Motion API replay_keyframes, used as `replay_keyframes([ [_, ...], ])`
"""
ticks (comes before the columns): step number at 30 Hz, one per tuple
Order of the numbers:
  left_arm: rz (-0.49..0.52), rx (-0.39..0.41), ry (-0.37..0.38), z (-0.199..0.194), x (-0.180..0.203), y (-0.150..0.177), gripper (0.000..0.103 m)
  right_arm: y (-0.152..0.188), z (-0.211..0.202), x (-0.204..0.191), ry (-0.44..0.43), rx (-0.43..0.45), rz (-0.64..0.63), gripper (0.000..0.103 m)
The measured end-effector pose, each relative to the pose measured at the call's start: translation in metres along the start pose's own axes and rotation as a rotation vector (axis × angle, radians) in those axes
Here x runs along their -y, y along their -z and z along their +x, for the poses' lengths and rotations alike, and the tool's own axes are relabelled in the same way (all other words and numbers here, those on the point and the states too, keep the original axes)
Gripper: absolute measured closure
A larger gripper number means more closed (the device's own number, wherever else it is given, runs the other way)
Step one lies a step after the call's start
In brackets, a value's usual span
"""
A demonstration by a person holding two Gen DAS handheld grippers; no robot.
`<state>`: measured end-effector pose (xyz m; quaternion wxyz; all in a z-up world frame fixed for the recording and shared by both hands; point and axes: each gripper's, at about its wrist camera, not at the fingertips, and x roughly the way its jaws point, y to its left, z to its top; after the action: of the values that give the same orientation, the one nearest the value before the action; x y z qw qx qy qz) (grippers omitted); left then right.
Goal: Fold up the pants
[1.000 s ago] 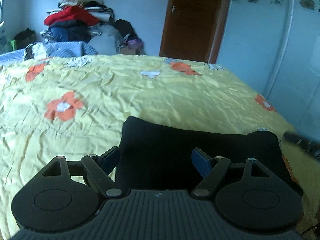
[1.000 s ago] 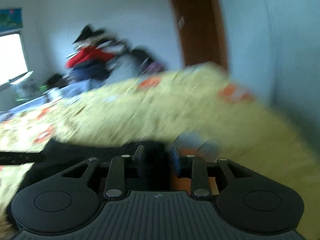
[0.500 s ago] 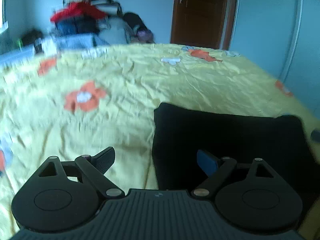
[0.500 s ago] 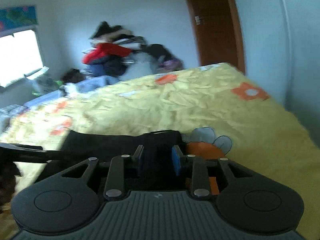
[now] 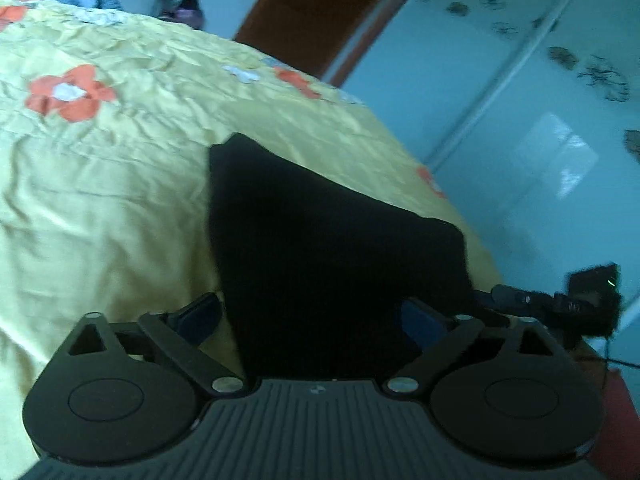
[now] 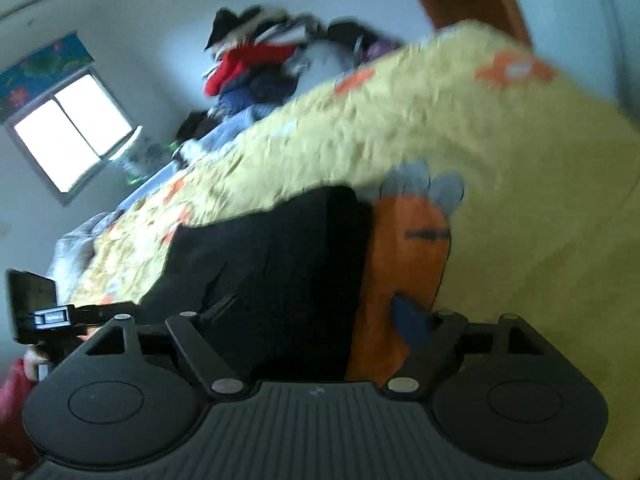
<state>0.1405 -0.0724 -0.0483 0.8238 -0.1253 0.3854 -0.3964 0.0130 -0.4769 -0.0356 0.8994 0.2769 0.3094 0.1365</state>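
On yellow flowered bedspread (image 5: 120, 208): black pants (image 5: 320, 248) folded into compact rectangular block, flat, near bed edge, beside orange print (image 6: 408, 248). Edges fairly straight, far corners squared; surface dark, no detail discernible. Left gripper (image 5: 312, 320) fingers spread wide and opening, straddling near edge of pants, not pressing. Right gripper (image 6: 316, 316) likewise opening, pants between fingers, no grip. View blurred.

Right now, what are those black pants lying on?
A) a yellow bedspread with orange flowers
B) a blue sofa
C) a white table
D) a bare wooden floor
A: the black pants lie folded on the yellow bedspread printed with orange flowers.
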Motion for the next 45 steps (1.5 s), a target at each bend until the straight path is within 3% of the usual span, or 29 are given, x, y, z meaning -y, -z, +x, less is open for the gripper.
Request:
replay_keyframes([
  [2,0.013,-0.006,0.028,0.002,-0.001,-0.001,0.002,-0.006,0.009,0.009,-0.155,-0.074,0.041,0.021],
  [6,-0.076,-0.013,0.131,0.011,-0.015,-0.010,0.002,-0.018,0.030,0.009,-0.288,-0.160,-0.001,0.014],
  [8,-0.154,-0.004,0.180,0.016,-0.025,-0.015,0.003,-0.024,0.041,0.008,-0.329,-0.181,0.009,0.014],
  [11,-0.169,0.000,0.163,0.022,-0.018,-0.018,0.006,-0.031,0.058,0.003,-0.335,-0.166,0.028,0.014],
  [13,-0.121,0.009,0.112,0.022,-0.006,-0.015,0.020,-0.032,0.070,-0.004,-0.304,-0.141,0.016,0.018],
  [14,-0.081,0.006,0.065,0.022,-0.001,-0.014,0.041,-0.030,0.076,-0.010,-0.285,-0.134,0.000,0.025],
  [15,-0.055,0.004,0.013,0.022,0.001,-0.014,0.063,-0.027,0.079,-0.015,-0.258,-0.138,-0.011,0.050],
  [16,-0.043,0.002,-0.024,0.021,0.001,-0.014,0.073,-0.024,0.080,-0.018,-0.211,-0.140,-0.012,0.067],
  [18,-0.098,0.013,0.006,0.013,-0.009,-0.012,0.083,-0.020,0.077,-0.012,-0.192,-0.119,0.040,0.071],
  [20,-0.115,0.040,0.019,0.002,-0.010,-0.010,0.086,-0.015,0.072,-0.013,-0.185,-0.101,0.065,0.073],
  [23,-0.029,0.089,-0.016,-0.018,0.005,-0.006,0.087,-0.014,0.064,-0.027,-0.208,-0.060,0.085,0.075],
  [28,0.005,0.189,-0.050,-0.063,0.004,-0.016,0.087,-0.028,0.066,-0.065,-0.383,-0.041,0.080,0.075],
  [34,0.026,0.261,-0.170,-0.111,-0.028,-0.047,0.087,-0.050,0.118,-0.112,-0.449,-0.054,0.024,0.075],
  [38,0.041,0.258,-0.275,-0.110,-0.056,-0.067,0.087,-0.061,0.169,-0.125,-0.474,-0.071,0.064,0.075],
  [41,0.019,0.204,-0.344,-0.090,-0.082,-0.075,0.086,-0.065,0.208,-0.124,-0.411,-0.094,0.106,0.075],
  [43,-0.005,0.141,-0.395,-0.078,-0.100,-0.072,0.080,-0.063,0.227,-0.119,-0.326,-0.126,0.090,0.070],
  [45,-0.058,0.112,-0.437,-0.076,-0.113,-0.067,0.054,-0.059,0.240,-0.117,-0.161,-0.169,0.070,0.062],
])
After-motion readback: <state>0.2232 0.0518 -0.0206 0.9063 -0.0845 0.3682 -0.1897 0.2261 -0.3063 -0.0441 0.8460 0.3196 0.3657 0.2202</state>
